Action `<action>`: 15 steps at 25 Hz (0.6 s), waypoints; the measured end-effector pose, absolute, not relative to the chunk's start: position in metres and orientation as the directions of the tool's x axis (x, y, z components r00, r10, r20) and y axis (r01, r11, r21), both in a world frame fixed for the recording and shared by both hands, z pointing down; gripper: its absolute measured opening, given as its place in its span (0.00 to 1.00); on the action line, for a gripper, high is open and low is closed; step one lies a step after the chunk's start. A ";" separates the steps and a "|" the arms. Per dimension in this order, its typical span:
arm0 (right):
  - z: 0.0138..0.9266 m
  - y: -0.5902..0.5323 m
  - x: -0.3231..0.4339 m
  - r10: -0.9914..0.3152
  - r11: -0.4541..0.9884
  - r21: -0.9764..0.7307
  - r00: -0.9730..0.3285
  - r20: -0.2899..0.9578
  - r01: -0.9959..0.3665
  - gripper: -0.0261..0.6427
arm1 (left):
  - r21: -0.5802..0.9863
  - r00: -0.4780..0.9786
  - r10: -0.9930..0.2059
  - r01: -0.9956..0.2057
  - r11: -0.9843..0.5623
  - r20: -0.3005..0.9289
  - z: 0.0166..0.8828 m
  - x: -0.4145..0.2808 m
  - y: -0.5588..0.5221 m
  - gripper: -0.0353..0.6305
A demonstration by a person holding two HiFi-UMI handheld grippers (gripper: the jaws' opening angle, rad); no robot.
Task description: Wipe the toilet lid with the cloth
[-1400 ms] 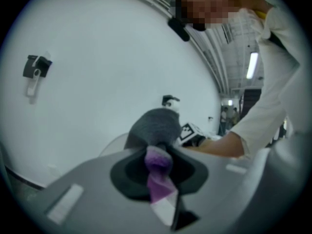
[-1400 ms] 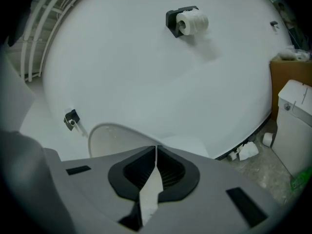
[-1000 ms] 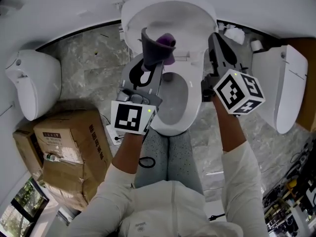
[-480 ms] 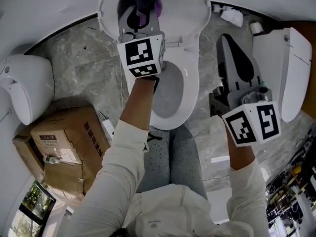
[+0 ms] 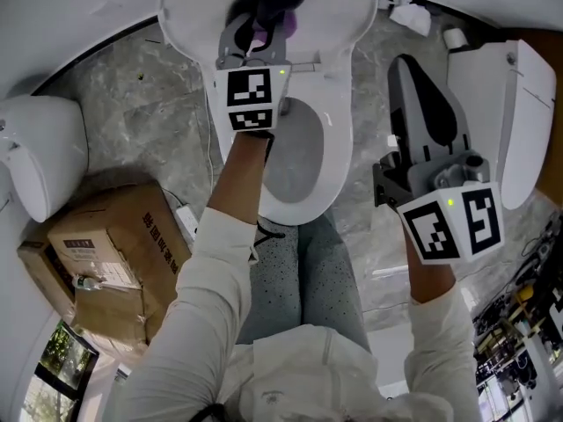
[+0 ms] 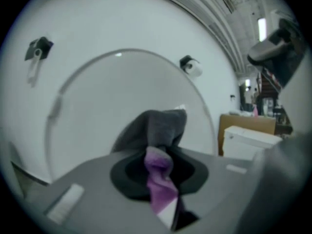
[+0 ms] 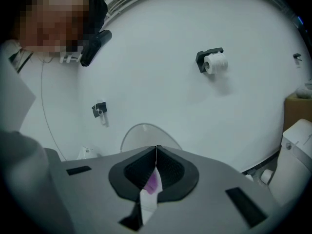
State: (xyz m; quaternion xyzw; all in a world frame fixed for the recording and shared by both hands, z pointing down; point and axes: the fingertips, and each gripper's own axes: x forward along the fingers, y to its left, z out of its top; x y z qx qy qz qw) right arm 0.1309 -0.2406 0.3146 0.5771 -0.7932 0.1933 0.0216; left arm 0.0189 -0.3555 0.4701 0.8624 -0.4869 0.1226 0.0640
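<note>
The white toilet lid point(image 5: 339, 7) stands raised at the top of the head view. My left gripper point(image 5: 264, 9) is shut on a grey and purple cloth point(image 5: 283, 18) and holds it against the lid's inner face. In the left gripper view the cloth point(image 6: 163, 126) bunches out of the shut jaws point(image 6: 161, 147), with the lid point(image 6: 92, 116) filling the space behind. My right gripper point(image 5: 405, 67) hangs to the right of the toilet, over the floor, jaws shut. In the right gripper view its jaws point(image 7: 156, 152) meet in a thin line and the lid point(image 7: 141, 133) shows beyond them.
The open toilet bowl point(image 5: 299, 161) lies below the lid. A cardboard box point(image 5: 106, 253) sits on the floor at left beside a white fixture point(image 5: 40, 156). Another white fixture point(image 5: 510, 121) stands at right. A paper-roll holder point(image 7: 212, 61) hangs on the wall.
My left gripper has carried the cloth from above the bowl up onto the raised lid. My right gripper has drawn away from the toilet's right rim to the right.
</note>
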 end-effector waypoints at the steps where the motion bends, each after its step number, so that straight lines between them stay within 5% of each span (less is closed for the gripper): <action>1: 0.317 -0.241 0.130 -0.906 0.260 -0.288 -0.336 0.258 -0.922 0.06 | -0.014 0.444 -0.848 -0.884 -0.467 0.288 0.478 -0.010 -0.356 0.15; 6: 0.329 -0.237 0.124 -0.897 0.272 -0.297 -0.353 0.266 -0.915 0.07 | -0.023 0.282 -0.901 -0.952 -0.306 0.330 0.515 -0.088 -0.352 0.15; 15: 0.355 -0.219 0.147 -0.889 0.241 -0.258 -0.320 0.329 -0.936 0.06 | 0.028 0.498 -0.790 -0.851 -0.524 0.357 0.556 0.060 -0.338 0.15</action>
